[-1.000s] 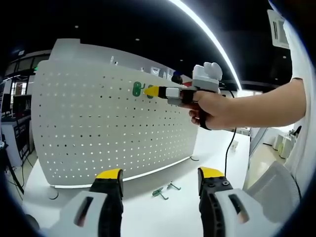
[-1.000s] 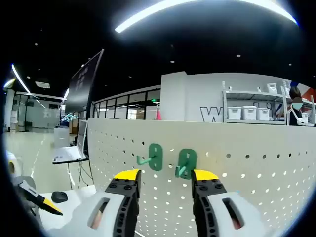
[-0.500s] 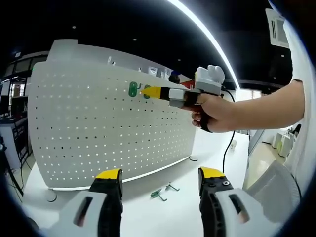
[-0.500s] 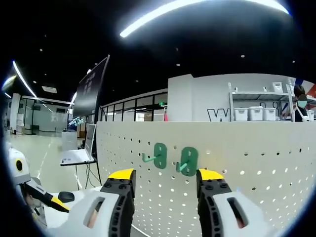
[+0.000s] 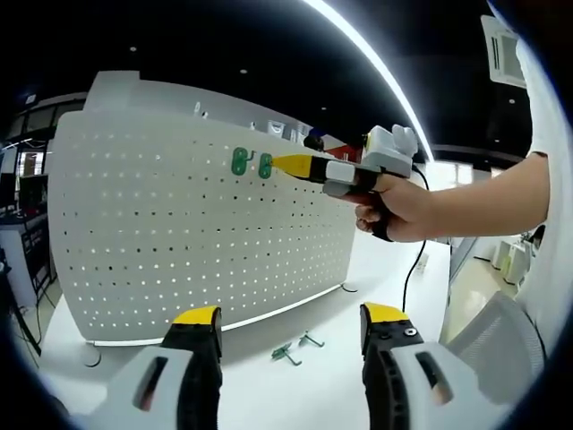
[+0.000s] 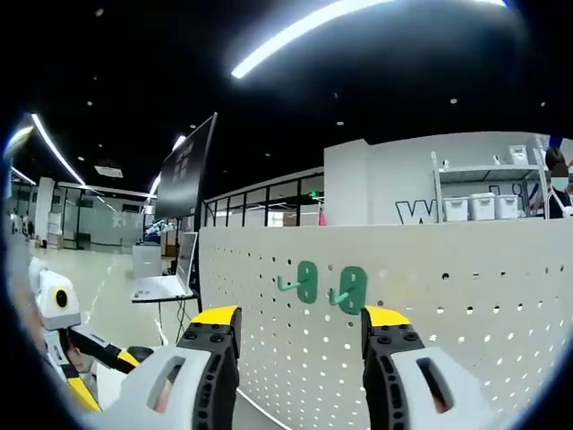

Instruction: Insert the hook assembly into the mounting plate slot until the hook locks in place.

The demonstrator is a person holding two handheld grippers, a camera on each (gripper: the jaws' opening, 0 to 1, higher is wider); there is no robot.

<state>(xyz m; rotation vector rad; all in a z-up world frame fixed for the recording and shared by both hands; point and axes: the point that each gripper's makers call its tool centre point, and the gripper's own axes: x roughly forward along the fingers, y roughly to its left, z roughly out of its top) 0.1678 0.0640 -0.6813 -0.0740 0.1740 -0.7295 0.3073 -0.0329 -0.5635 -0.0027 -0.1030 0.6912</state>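
Observation:
Two green hooks (image 5: 239, 161) (image 5: 265, 166) hang side by side high on the upright white pegboard (image 5: 161, 224). In the right gripper view the same hooks (image 6: 304, 281) (image 6: 349, 288) sit on the pegboard (image 6: 466, 305) just above and beyond my jaws. My right gripper (image 6: 300, 316) is open and empty, a short way back from the board. A hand holds my right gripper (image 5: 285, 163) with its yellow tips just right of the hooks. My left gripper (image 5: 291, 315) is open and empty, low over the table. The left gripper (image 6: 63, 358) also appears at the lower left.
Two loose hooks (image 5: 286, 352) (image 5: 312, 339) lie on the white table (image 5: 331, 394) in front of the pegboard's foot. A black cable (image 5: 410, 269) trails down from the right gripper. Shelves with white bins (image 6: 466, 208) stand behind the board.
My right gripper has drawn back from the pegboard, so the two hooks look smaller and farther. Both hooks stay on the board. My left gripper has barely moved.

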